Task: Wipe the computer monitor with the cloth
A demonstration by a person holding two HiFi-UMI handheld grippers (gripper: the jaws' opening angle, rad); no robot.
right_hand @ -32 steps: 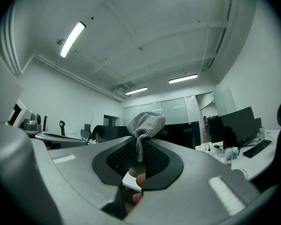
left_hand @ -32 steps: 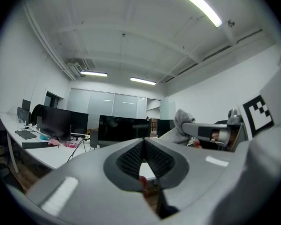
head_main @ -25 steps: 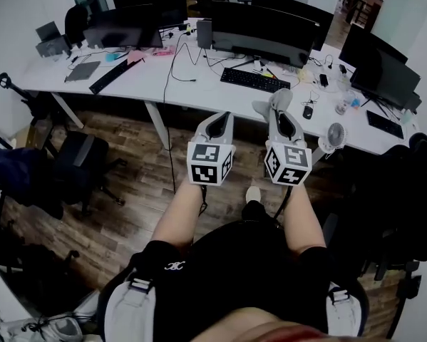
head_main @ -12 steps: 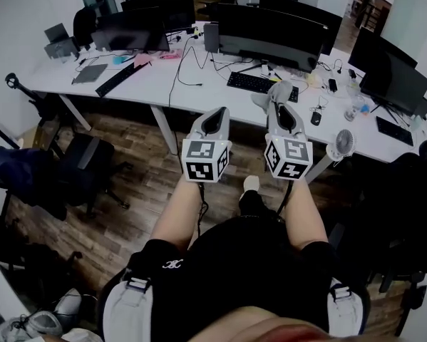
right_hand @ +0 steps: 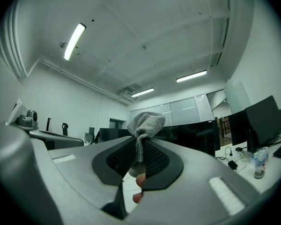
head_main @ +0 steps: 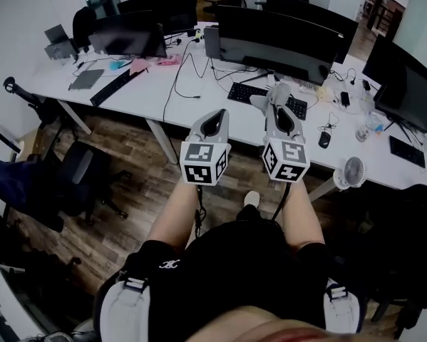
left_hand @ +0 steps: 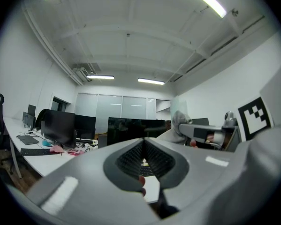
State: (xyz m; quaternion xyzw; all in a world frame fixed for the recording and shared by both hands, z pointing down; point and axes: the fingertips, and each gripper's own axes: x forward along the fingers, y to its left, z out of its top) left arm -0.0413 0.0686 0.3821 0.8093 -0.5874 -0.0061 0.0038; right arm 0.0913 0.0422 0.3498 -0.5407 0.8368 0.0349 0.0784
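Note:
A wide curved black monitor (head_main: 277, 43) stands on the white desk (head_main: 199, 91) ahead of me, and also shows in the left gripper view (left_hand: 128, 128). My right gripper (head_main: 279, 104) is shut on a grey knitted cloth (head_main: 269, 97), which bunches up above the jaw tips (right_hand: 146, 122). It hovers over the desk's near edge by the keyboard (head_main: 267, 95), short of the screen. My left gripper (head_main: 214, 117) hangs beside it on the left, above the floor just before the desk, its jaws shut on nothing (left_hand: 143, 140).
More monitors (head_main: 131, 34) stand at the back left and at the right (head_main: 405, 87). Cables, a mouse (head_main: 323, 140) and a small fan (head_main: 352, 169) lie on the desk. Office chairs (head_main: 74, 180) stand on the wooden floor to the left.
The desk and the curved monitor have come nearer. Both grippers have drifted slightly forward toward the desk, and the cloth stays held in the right one.

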